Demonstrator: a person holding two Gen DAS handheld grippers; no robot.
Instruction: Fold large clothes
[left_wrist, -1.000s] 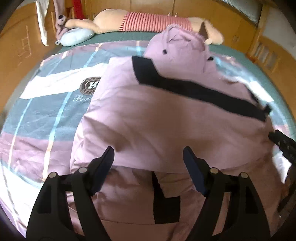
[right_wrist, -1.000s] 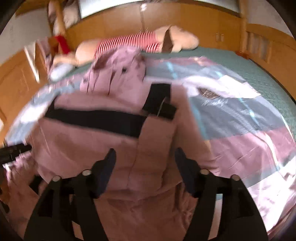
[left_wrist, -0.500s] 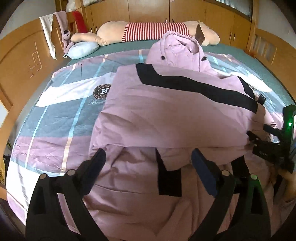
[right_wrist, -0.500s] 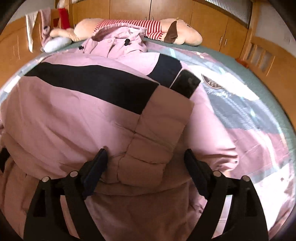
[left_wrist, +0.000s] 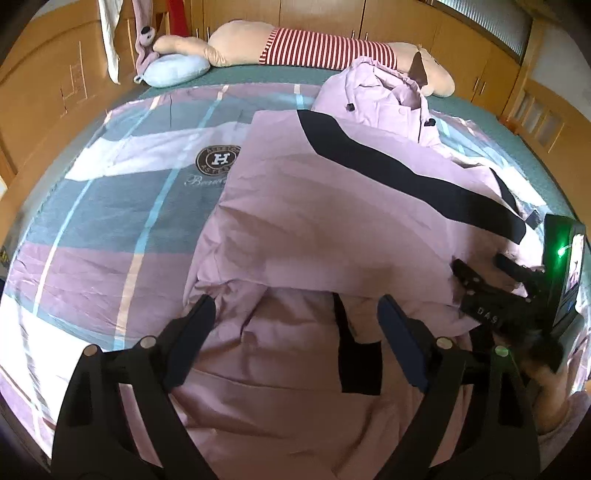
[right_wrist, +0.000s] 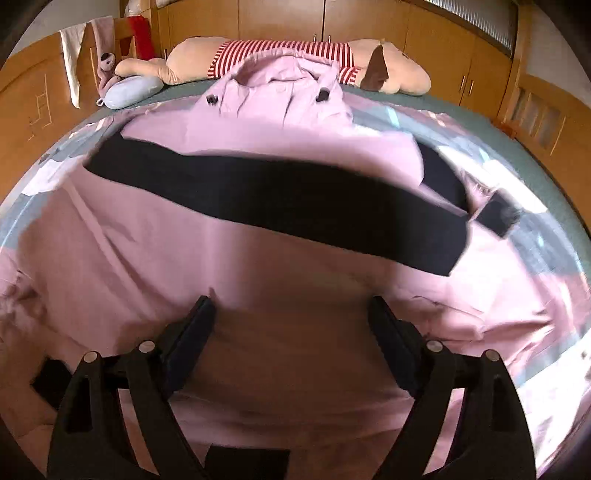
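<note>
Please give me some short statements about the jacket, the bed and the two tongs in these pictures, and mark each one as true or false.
1. The pink jacket has a black band across it. True.
2. The left tongs are shut on the jacket. False: they stand open, with nothing between the fingers.
3. A plush toy in a red striped shirt lies at the far end of the bed. True.
4. The jacket's hood points toward the camera. False: it lies at the far side, near the toy.
5. The right tongs are open. True.
</note>
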